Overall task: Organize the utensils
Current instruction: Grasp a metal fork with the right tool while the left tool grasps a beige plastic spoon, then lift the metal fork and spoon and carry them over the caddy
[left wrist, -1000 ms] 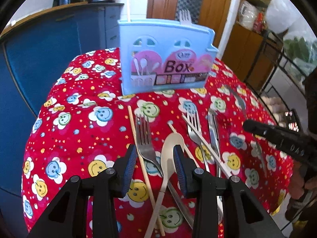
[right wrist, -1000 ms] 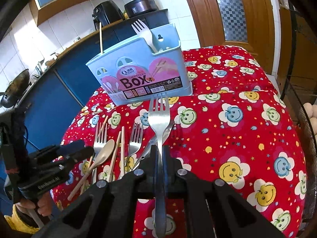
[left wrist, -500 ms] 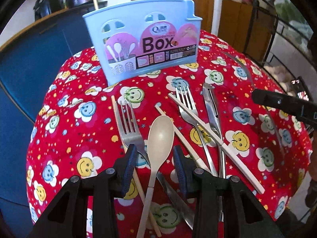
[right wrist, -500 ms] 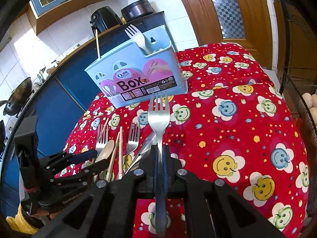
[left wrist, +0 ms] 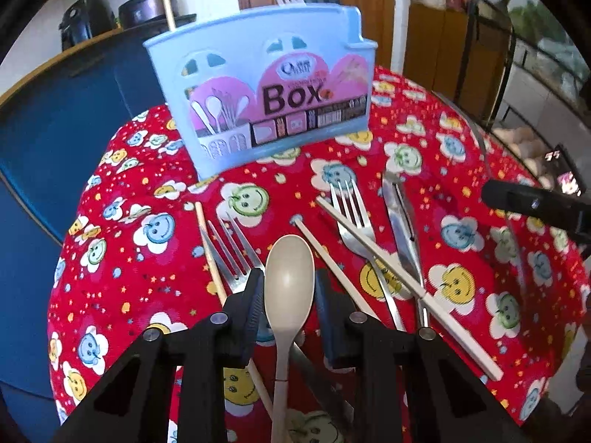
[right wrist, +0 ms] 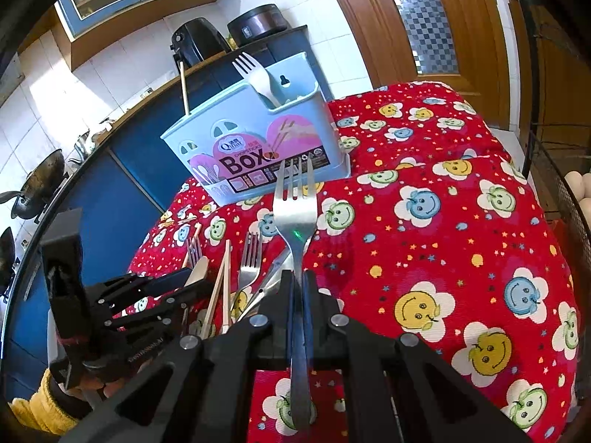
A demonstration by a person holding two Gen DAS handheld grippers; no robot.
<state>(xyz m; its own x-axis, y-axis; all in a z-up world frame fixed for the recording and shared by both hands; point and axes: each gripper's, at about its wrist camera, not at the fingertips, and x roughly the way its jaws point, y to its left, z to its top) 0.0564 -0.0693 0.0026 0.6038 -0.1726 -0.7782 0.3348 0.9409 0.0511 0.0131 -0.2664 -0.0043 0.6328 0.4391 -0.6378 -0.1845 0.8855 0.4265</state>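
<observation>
A light blue utensil box [left wrist: 273, 85] marked "Box" stands at the back of the red smiley tablecloth [left wrist: 122, 265]; it also shows in the right wrist view [right wrist: 258, 155], holding a fork and a chopstick. My left gripper [left wrist: 289, 295] is open, low over the table, its fingers either side of a beige spoon [left wrist: 288, 295] lying there. Forks [left wrist: 232, 251], a knife [left wrist: 400, 229] and chopsticks [left wrist: 388, 265] lie around it. My right gripper [right wrist: 297, 284] is shut on a metal fork [right wrist: 295, 214], tines pointing at the box, above the table.
A blue counter [left wrist: 55, 110] with dark appliances runs behind and left of the table. A wooden door [right wrist: 417, 26] is at the back. A wire rack [right wrist: 554, 147] stands right of the table. The table's right half holds only cloth.
My left gripper has moved forward and down so its fingers now flank the spoon's bowl. My right gripper, still holding the fork, has moved closer to the box.
</observation>
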